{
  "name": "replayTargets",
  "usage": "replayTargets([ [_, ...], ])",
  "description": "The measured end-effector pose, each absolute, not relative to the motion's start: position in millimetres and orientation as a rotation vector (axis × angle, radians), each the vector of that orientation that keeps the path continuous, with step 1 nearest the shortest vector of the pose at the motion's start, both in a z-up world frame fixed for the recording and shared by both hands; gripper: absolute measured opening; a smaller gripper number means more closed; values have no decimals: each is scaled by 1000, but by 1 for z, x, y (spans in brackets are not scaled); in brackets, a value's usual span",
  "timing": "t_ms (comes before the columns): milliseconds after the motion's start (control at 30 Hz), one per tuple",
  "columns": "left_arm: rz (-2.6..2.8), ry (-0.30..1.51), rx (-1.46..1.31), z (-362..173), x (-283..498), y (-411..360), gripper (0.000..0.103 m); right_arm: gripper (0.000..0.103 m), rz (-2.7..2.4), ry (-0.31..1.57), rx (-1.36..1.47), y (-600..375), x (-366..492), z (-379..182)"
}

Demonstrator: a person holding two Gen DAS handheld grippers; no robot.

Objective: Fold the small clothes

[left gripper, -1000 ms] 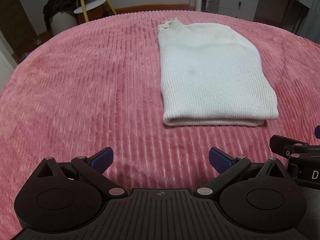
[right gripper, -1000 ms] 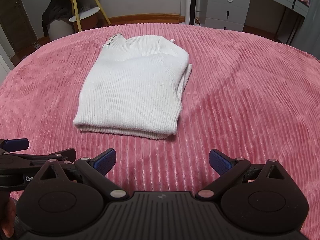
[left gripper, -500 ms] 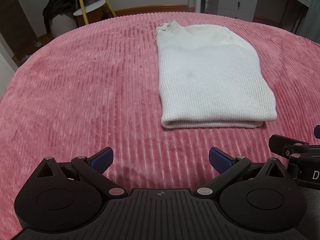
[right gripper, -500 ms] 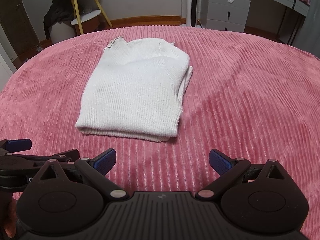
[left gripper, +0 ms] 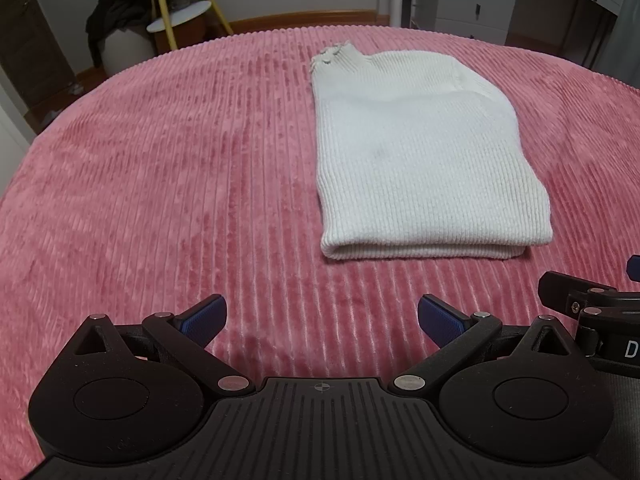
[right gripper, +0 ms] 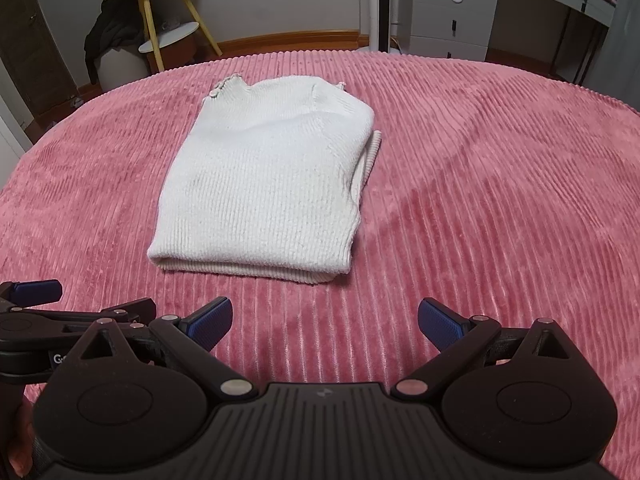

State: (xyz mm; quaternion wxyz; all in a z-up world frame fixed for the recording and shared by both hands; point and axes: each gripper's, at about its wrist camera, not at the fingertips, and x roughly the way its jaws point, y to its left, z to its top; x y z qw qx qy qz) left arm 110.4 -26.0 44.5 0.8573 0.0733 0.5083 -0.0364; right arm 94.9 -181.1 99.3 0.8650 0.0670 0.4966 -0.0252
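Observation:
A small cream ribbed sweater point(left gripper: 420, 168) lies folded into a flat rectangle on the pink corduroy bed cover point(left gripper: 160, 184), collar at the far end. In the right wrist view the same sweater point(right gripper: 268, 184) sits ahead and to the left, a ribbed cuff peeking out on its right side. My left gripper point(left gripper: 322, 320) hovers open near the front of the bed, short of the sweater's near edge and to its left. My right gripper point(right gripper: 324, 320) is open too, a little short of the sweater's near right corner. Neither holds anything.
Beyond the bed stand a yellow-legged side table point(right gripper: 160, 20) with a dark garment draped beside it, a white fan pole point(right gripper: 374, 4) and grey drawer units point(right gripper: 452, 16). The other gripper's fingers show at each view's lower edge point(left gripper: 588, 304) point(right gripper: 32, 292).
Both grippers have drawn back and risen slightly, so the sweater sits a bit farther off in each view. The sweater itself has not moved.

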Motion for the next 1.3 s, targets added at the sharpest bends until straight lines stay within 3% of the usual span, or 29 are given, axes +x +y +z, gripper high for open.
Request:
replayTargets([
  [1300, -76, 1044, 149, 47, 109, -24, 103, 99, -59, 1040, 140, -181, 95, 96],
])
